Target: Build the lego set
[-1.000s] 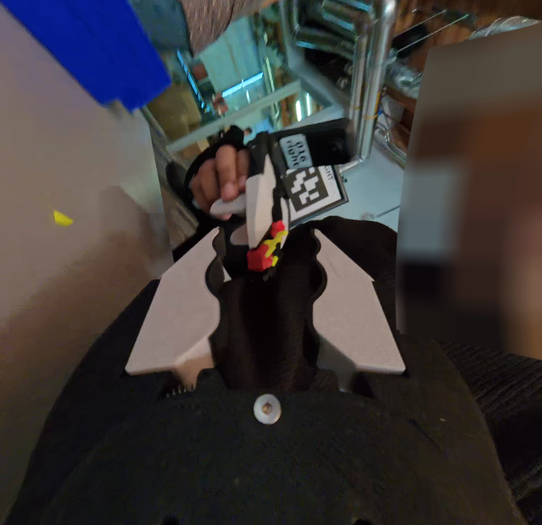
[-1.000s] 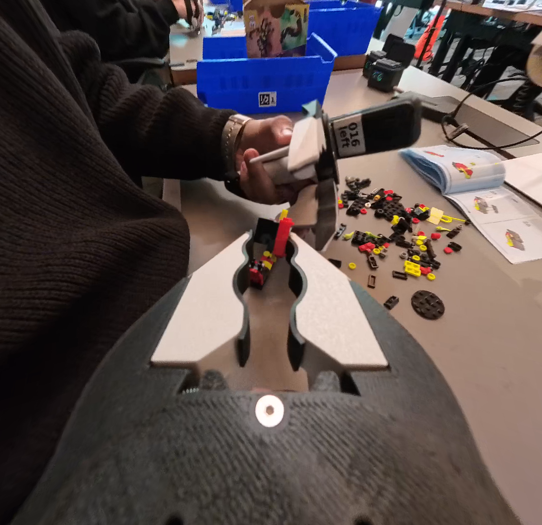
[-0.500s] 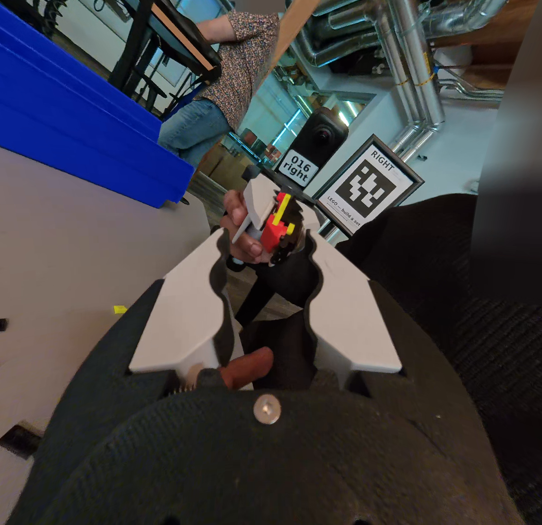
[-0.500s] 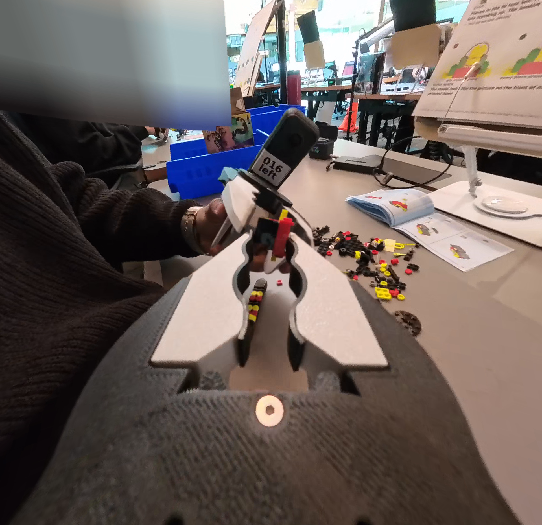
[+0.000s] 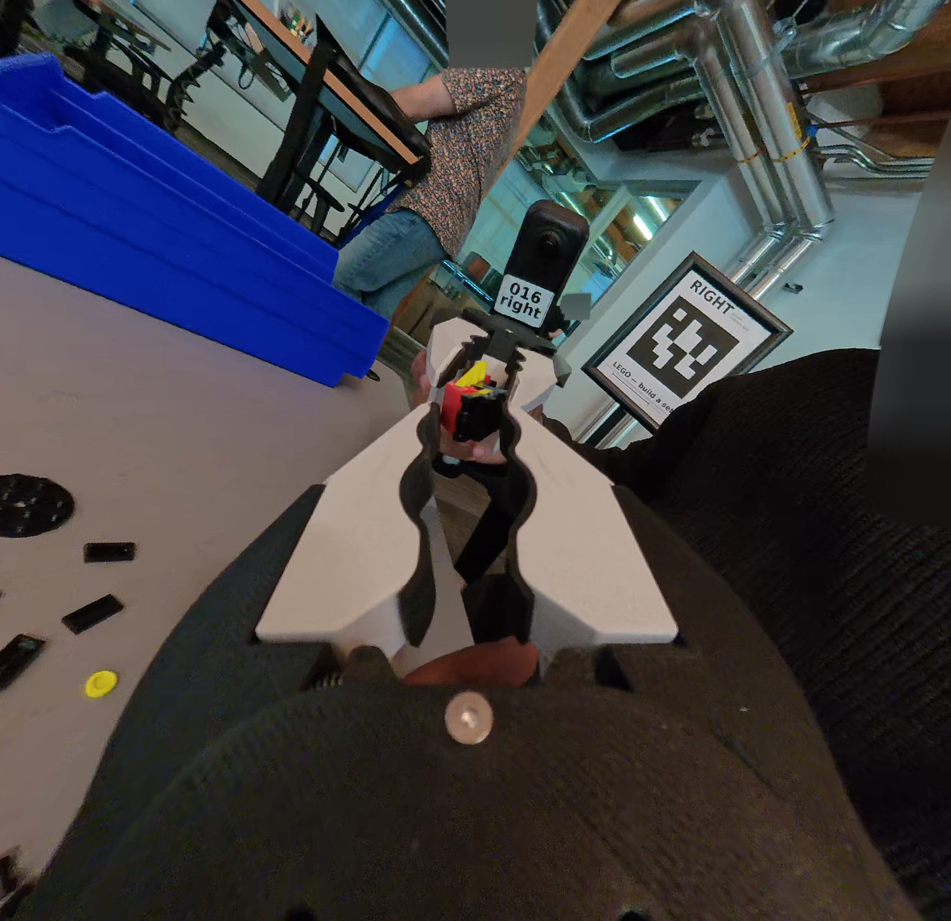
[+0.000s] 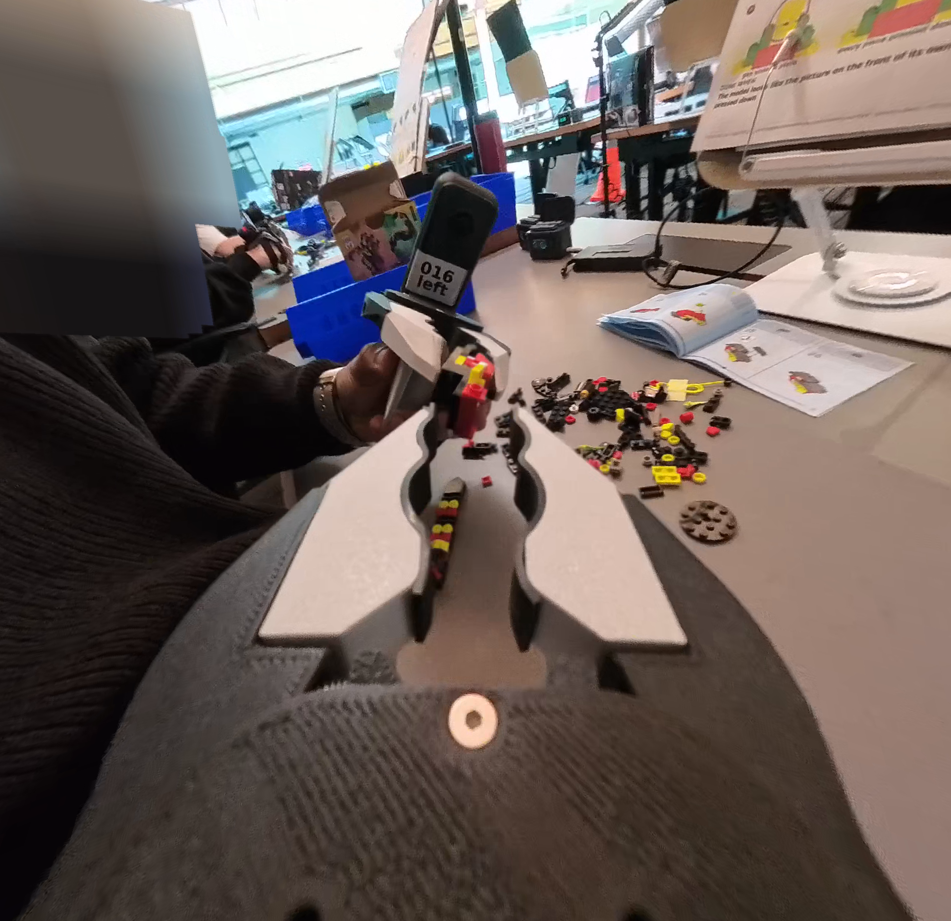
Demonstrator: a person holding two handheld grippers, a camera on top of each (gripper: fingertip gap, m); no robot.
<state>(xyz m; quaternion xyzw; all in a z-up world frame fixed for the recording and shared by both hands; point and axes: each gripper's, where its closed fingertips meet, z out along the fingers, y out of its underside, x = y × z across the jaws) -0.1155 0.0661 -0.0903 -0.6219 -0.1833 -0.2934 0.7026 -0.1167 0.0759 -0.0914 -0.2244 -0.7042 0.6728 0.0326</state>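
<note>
A small red, yellow and black lego assembly [image 5: 471, 407] sits between the tips of my left gripper [image 5: 468, 419], whose jaws have closed to its width. My right gripper [image 5: 489, 376] faces it head-on and touches the same assembly. In the right wrist view the assembly [image 6: 473, 405] sits at the tips of my right gripper [image 6: 473, 420], with the left gripper [image 6: 463, 382] on it from the far side. Both hold it above the table edge. A black strip with yellow and red studs [image 6: 445, 526] shows in the gap by one right finger; I cannot tell whether it lies on the table.
Loose lego pieces [image 6: 617, 423] are scattered on the grey table [image 6: 823, 562], with a round black plate [image 6: 707, 522] and an open instruction booklet [image 6: 720, 330]. Blue bins [image 5: 154, 238] stand at the table's back. A framed marker sign [image 5: 684, 340] stands nearby. A dark-sweatered arm [image 6: 154, 433] fills the left. Less than 4 cm separates the two grippers' tips.
My left gripper has narrowed its jaws onto the lego assembly that the right gripper held up. Both views have tilted up from the table towards the room.
</note>
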